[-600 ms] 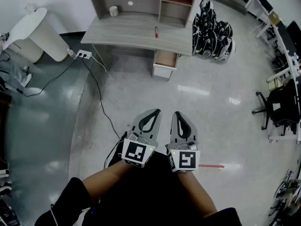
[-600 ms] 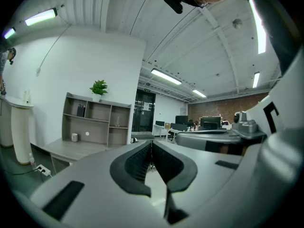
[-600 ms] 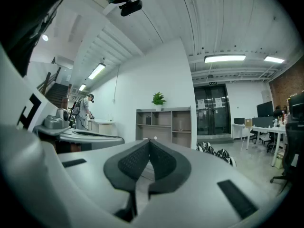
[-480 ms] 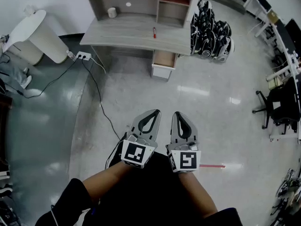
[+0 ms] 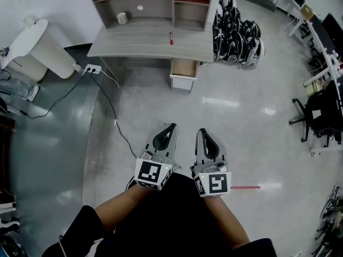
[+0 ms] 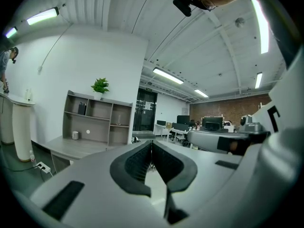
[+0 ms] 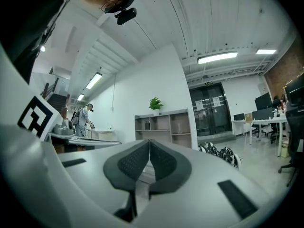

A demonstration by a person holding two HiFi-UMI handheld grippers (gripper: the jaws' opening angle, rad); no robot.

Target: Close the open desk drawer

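Observation:
A grey desk (image 5: pixel 134 43) with a shelf unit on top stands at the far side of the room. Under its right end a drawer (image 5: pixel 183 71) is pulled out, its inside showing brown. My left gripper (image 5: pixel 170 127) and right gripper (image 5: pixel 203 131) are held side by side low in the head view, well short of the desk, both shut and empty. In the left gripper view the jaws (image 6: pixel 151 144) meet, with the desk (image 6: pixel 71 147) beyond at the left. The right gripper view shows its jaws (image 7: pixel 149 144) shut, the shelf unit (image 7: pixel 164 129) straight ahead.
A red marker (image 5: pixel 171 38) lies on the desk. A pile of black and white bags (image 5: pixel 236 28) sits right of the desk. A white bin (image 5: pixel 37 50) and a power strip (image 5: pixel 92 68) with cables are at the left. An office chair (image 5: pixel 316 116) stands right. Red tape (image 5: pixel 245 187) marks the floor.
The desk and drawer have shifted up and a little left in the head view. Both grippers stay shut side by side, the left one slightly lower.

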